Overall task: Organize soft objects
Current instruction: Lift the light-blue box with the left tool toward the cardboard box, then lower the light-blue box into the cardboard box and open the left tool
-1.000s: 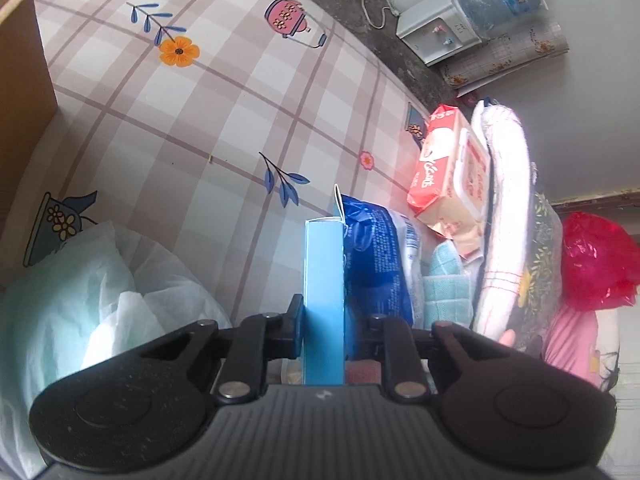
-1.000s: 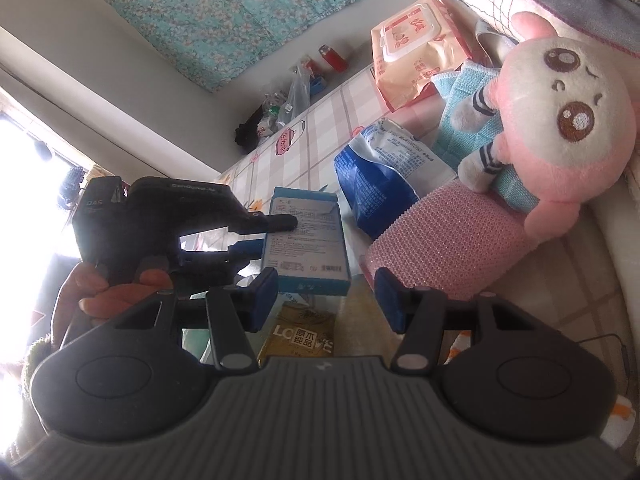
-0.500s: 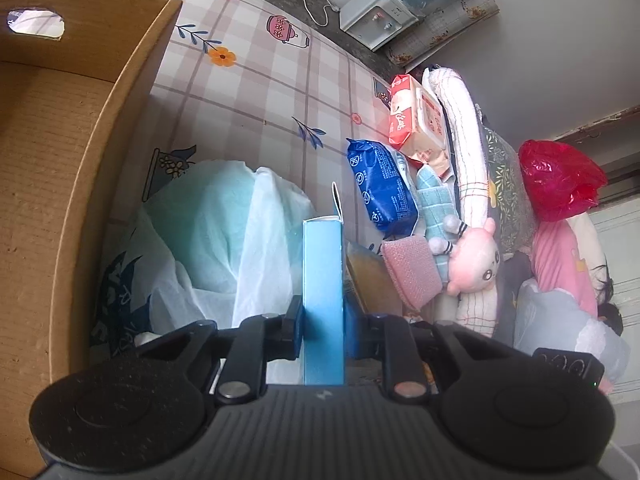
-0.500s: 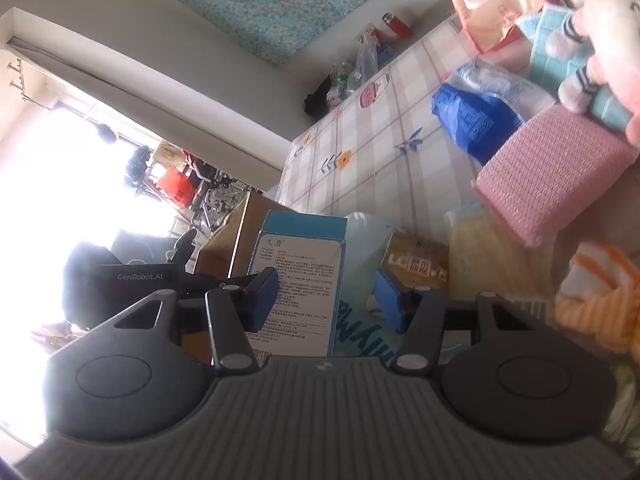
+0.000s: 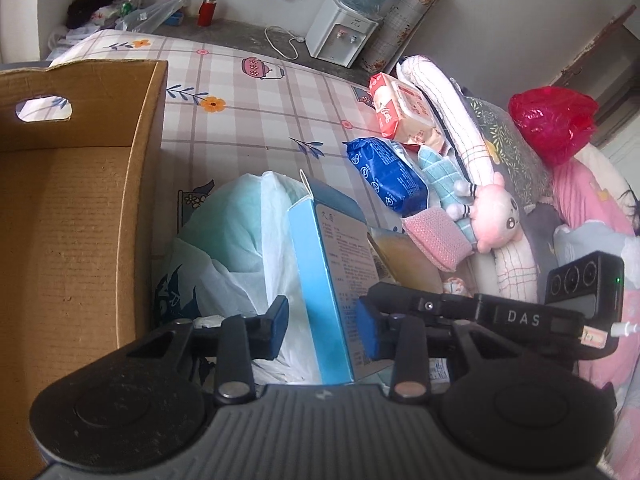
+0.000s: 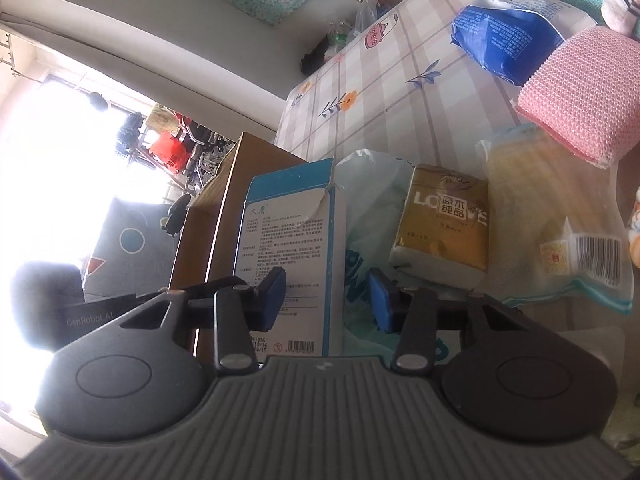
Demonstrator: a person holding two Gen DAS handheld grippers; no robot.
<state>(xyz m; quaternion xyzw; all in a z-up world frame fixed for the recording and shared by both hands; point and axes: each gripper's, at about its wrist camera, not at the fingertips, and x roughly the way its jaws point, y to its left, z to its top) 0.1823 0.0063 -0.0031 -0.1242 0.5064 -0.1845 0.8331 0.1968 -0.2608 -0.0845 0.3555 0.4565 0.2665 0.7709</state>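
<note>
So the blue box (image 5: 320, 280) stands upright centre frame between the left claw (image 5: 322, 330) pads, both claws spread open, right claw (image 6: 327, 298) too; cardboard box (image 5: 80, 200) at left

The tall light-blue printed carton (image 5: 334, 280) loses its base behind the left tongs (image 5: 323, 330). The brown cardboard box (image 5: 76, 208), left of them, is cropped by the frame edge.
</note>
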